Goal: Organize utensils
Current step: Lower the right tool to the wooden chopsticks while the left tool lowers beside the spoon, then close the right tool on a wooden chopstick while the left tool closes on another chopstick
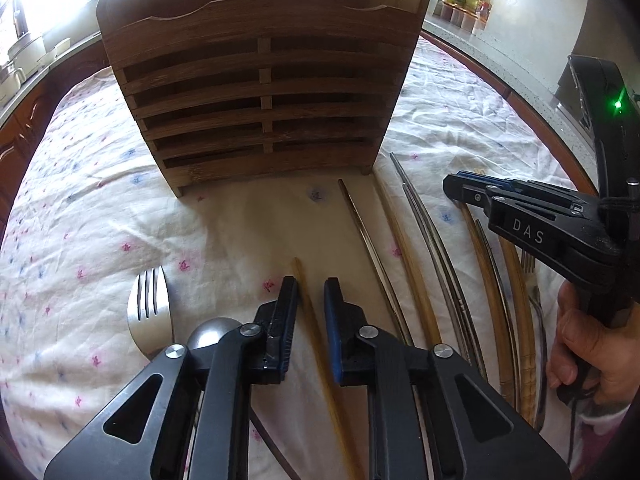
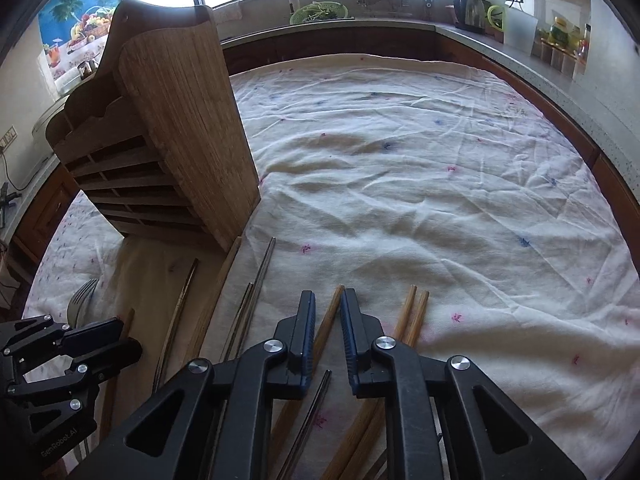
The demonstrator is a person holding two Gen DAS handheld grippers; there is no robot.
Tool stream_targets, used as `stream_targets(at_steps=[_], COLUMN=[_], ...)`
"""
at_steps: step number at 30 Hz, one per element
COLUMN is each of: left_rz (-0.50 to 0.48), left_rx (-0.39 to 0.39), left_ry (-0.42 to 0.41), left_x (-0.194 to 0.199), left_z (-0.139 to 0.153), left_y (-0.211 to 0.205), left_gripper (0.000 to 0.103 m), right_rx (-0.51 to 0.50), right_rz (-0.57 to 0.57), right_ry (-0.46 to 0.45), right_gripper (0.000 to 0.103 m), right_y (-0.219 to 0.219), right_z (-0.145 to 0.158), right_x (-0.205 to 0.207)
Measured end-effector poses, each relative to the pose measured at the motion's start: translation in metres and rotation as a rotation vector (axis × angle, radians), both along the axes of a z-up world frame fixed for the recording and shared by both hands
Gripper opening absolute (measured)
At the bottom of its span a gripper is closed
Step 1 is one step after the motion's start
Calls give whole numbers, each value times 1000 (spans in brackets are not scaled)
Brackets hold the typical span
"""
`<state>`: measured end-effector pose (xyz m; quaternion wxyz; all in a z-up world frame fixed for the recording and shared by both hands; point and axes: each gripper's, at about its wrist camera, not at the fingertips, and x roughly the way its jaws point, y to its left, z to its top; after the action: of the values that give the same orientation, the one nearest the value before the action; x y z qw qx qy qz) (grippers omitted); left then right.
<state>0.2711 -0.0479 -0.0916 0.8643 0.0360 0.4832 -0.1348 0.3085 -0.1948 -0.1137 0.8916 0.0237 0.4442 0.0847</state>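
Left wrist view: left tool [image 1: 311, 280] part open, straddling a bamboo chopstick [image 1: 310, 312], not clamped. Slatted wooden rack [image 1: 260, 92] upright on wrinkled cloth tabletop [image 1: 100, 184]; steel fork [image 1: 150, 304] alongside.

Right wrist view: right tool [image 2: 327, 294] slightly open above a wooden chopstick [image 2: 332, 312], gripping nothing.

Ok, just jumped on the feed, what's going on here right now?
A person is sorting utensils with two handheld grippers. The left gripper is open, straddling a wooden chopstick on the tablecloth, not clamped. The right gripper is also open over another wooden chopstick. More chopsticks, a fork and a spoon lie on the cloth. Nothing shows in the wooden holder from these views.
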Motion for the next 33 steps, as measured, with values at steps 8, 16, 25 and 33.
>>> stream_targets(at_steps=[8, 16, 25, 33], left_rz=[12, -2, -16, -11], left_rx=[-68, -165, -242, -304], left_ry=[-7, -98, -215, -331], left_x=[-7, -40, -85, -124], left_z=[11, 59, 111, 149], left_y=[8, 19, 30, 50], left_gripper=[4, 4, 4, 4], right_rx=[153, 229, 281, 301], right_rz=[-6, 25, 66, 104], right_ry=[8, -81, -196, -316], right_gripper=[7, 6, 5, 5], right_y=[-13, -16, -18, -18], right_z=[8, 51, 100, 146], right_x=[-2, -33, -74, -118])
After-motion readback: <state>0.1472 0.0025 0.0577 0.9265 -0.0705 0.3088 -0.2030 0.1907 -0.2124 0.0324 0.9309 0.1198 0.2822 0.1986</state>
